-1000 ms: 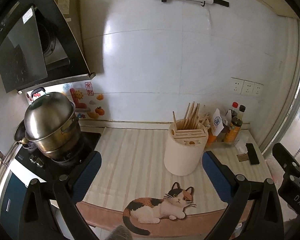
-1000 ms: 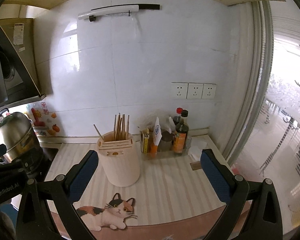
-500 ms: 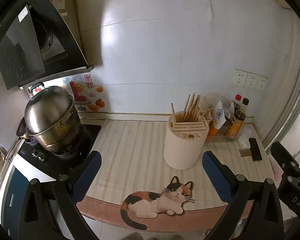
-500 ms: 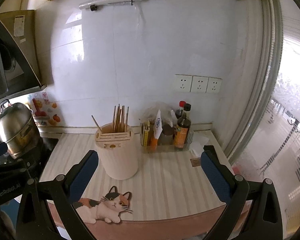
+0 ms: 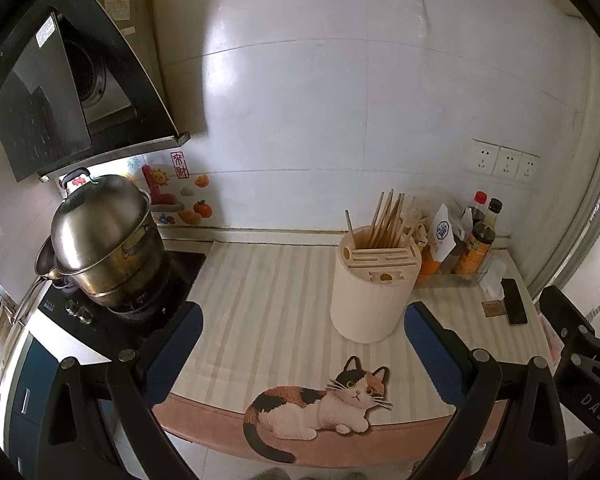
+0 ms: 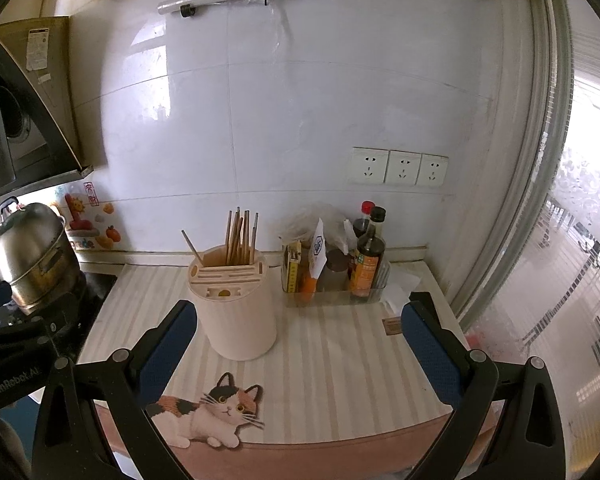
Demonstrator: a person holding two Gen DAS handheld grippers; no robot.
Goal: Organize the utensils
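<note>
- The left gripper [image 5: 302,350] is spread wide and holds nothing; it hangs over the near edge of the counter [image 5: 260,280], well back from everything.
- The right gripper [image 6: 298,342] is likewise apart and empty, at about the same standoff, probably so both cameras take in the whole counter before a reach.
- The holder [image 5: 374,286], a cream round tub with a slotted top, stands upright mid-counter, just left of the bottle tray [image 6: 332,296].
- The chopsticks [image 5: 388,220] stand bunched in the holder's far compartment, fanned and leaning right in the left view; one stick [image 6: 192,246] sits apart on the left, tilted away from the bunch.
- The near slots look empty, so that stray stick seems the likely thing to tidy.
- A pot [image 5: 104,240] sits on the stove at far left, clear of the work; a phone [image 5: 514,302] lies at the right edge.
</note>
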